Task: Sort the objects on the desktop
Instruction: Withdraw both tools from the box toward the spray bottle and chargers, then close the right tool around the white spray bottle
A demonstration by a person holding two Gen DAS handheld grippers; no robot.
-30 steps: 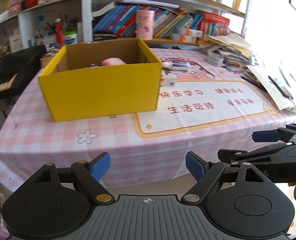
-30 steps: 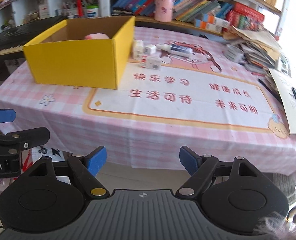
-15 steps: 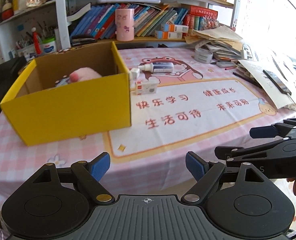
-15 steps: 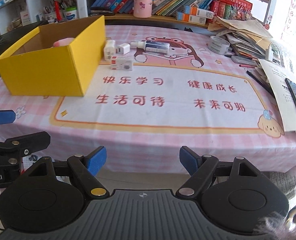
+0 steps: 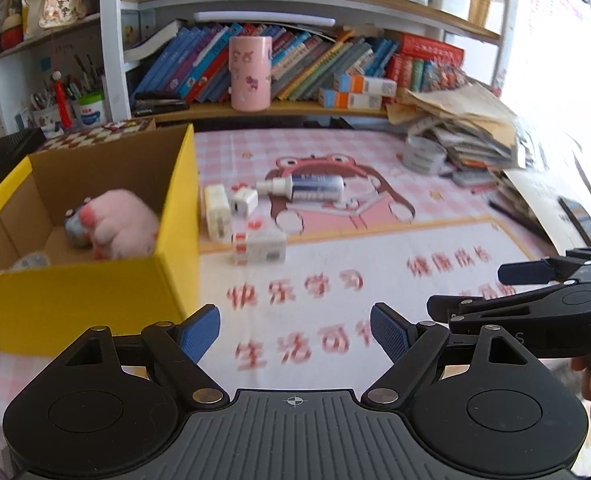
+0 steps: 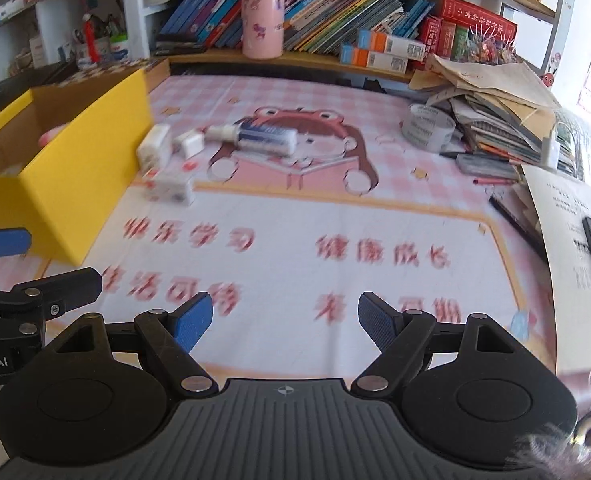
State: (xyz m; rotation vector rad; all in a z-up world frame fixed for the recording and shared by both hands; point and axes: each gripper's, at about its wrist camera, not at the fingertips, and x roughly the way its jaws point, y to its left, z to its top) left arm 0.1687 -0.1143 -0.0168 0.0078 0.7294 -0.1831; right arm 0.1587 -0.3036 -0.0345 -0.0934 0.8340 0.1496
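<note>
Jaws of both the left gripper (image 5: 295,330) and the right gripper (image 6: 285,320) stood wide and empty. Loose white chargers (image 5: 218,212) and a tube (image 5: 309,188) lay at twelve o'clock beside the yellow box (image 5: 95,288), the tube's long axis crosswise; neither hand was clearly nearer.

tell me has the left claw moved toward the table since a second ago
Yes. In the left wrist view the left claw now hangs over the printed mat, with the yellow box much closer than a second ago, when the claw sat short of the table edge.
</note>
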